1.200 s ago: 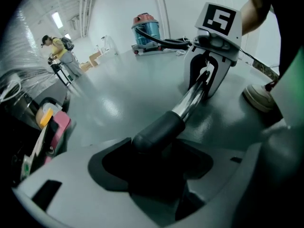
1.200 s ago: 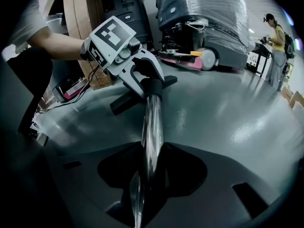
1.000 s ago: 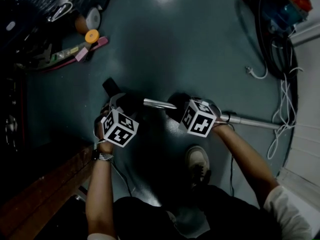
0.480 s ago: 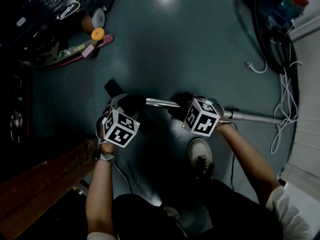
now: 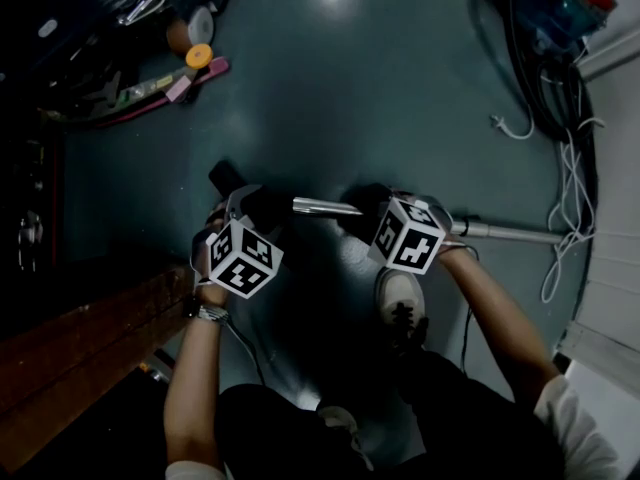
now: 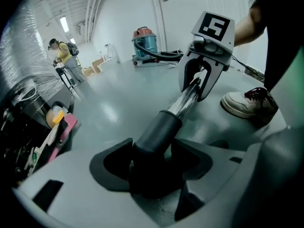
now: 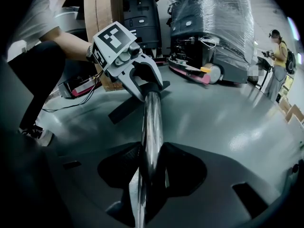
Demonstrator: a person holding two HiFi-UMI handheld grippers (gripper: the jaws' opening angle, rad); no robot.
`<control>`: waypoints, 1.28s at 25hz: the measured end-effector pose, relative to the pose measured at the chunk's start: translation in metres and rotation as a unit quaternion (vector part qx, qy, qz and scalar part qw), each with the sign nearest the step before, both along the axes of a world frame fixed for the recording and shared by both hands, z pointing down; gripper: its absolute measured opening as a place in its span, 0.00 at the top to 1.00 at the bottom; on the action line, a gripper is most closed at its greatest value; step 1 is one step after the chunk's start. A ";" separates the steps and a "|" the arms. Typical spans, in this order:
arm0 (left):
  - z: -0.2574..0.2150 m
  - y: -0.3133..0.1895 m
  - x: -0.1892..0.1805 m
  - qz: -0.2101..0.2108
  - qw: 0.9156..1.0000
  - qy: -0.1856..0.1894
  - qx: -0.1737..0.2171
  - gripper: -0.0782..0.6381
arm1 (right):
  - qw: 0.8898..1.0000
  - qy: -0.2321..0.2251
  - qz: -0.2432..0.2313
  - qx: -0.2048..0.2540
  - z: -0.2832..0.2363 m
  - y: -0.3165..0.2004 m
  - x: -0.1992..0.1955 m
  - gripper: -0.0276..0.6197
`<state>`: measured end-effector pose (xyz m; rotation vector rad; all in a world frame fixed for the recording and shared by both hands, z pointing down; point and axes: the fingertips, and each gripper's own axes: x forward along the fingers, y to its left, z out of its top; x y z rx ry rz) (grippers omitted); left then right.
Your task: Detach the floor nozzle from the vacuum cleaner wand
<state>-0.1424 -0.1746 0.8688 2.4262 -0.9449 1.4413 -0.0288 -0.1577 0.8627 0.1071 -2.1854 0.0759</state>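
1. At the upper left of the head view, clutter lies along the edge of the floor: a tape roll (image 5: 200,25), an orange disc (image 5: 199,55) and a pink strip (image 5: 206,71); a wooden plank (image 5: 90,338) fills the lower left corner
2. The floor nozzle (image 5: 223,178) is the short black piece jutting up and left just beyond the left gripper; whether it touches the floor cannot be told
3. The left gripper (image 5: 255,206) points steeply down, and its jaws stand fairly wide, clamped on the black sleeve (image 6: 154,141) at the nozzle end of the wand, with a pad pressing on either side
4. The wand (image 5: 325,206), a chrome tube, enters that sleeve and so is not yet detached; it runs rightward between the two grippers and on toward the right edge
5. The right gripper (image 5: 365,210) also points down, its jaws set narrower and closed on the bare chrome tube, well apart from the sleeve
6. A white shoe (image 5: 402,303) stands on the floor just below the right gripper
7. At the top right sits the vacuum cleaner (image 5: 560,8), blue with a red top, beside a black hose (image 5: 535,88) and a loose white cable (image 5: 565,218)
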 end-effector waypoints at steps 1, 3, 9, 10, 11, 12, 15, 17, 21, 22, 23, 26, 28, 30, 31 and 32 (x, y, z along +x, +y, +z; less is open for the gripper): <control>0.000 0.000 0.000 0.003 1.000 -0.002 0.001 0.53 | 1.000 0.000 0.001 -0.001 0.001 0.001 0.000 0.70; 0.001 0.000 0.000 0.003 1.000 -0.001 0.000 0.54 | 1.000 -0.001 0.002 -0.002 0.002 0.001 0.000 0.70; 0.008 0.006 -0.002 0.034 0.999 -0.030 0.001 0.54 | 1.000 0.002 -0.003 0.000 0.008 0.006 -0.001 0.70; 0.010 0.007 -0.002 0.042 0.998 -0.038 0.005 0.54 | 1.000 0.004 -0.004 -0.002 0.010 0.007 -0.001 0.70; 0.010 0.008 -0.002 0.047 0.998 -0.043 0.009 0.54 | 1.000 0.004 -0.004 -0.005 0.011 0.008 -0.001 0.70; 0.011 0.007 -0.002 0.050 0.998 -0.044 0.012 0.55 | 1.000 0.002 -0.002 -0.009 0.012 0.008 -0.001 0.70; 0.011 0.006 -0.001 0.052 0.998 -0.037 0.023 0.55 | 1.000 -0.011 0.009 -0.025 0.013 0.007 0.000 0.70; 0.010 0.005 -0.001 0.055 0.998 -0.031 0.029 0.55 | 0.999 -0.019 0.020 -0.038 0.013 0.007 0.001 0.70; 0.007 0.005 -0.001 0.069 0.996 -0.024 0.043 0.55 | 0.998 -0.027 0.027 -0.050 0.011 0.007 0.000 0.70; 0.007 0.004 -0.001 0.072 0.996 -0.026 0.048 0.55 | 0.998 -0.028 0.028 -0.052 0.011 0.007 0.000 0.70; 0.006 0.003 -0.001 0.076 0.995 -0.029 0.051 0.55 | 0.998 -0.030 0.030 -0.053 0.011 0.006 0.001 0.70; 0.007 0.003 -0.001 0.078 0.995 -0.031 0.045 0.55 | 0.998 -0.032 0.032 -0.052 0.011 0.006 0.001 0.70; 0.010 0.006 -0.002 0.070 0.997 -0.019 0.019 0.55 | 0.998 -0.031 0.032 -0.048 0.011 0.006 0.001 0.70; 0.014 0.009 -0.001 0.053 0.999 0.004 -0.011 0.56 | 0.998 -0.029 0.031 -0.041 0.010 0.007 0.002 0.70; 0.016 0.010 -0.001 0.046 0.999 0.014 -0.023 0.56 | 0.998 -0.028 0.031 -0.038 0.010 0.008 0.002 0.70; 0.017 0.011 -0.001 0.041 0.999 0.020 -0.030 0.56 | 0.999 -0.026 0.029 -0.036 0.010 0.008 0.002 0.70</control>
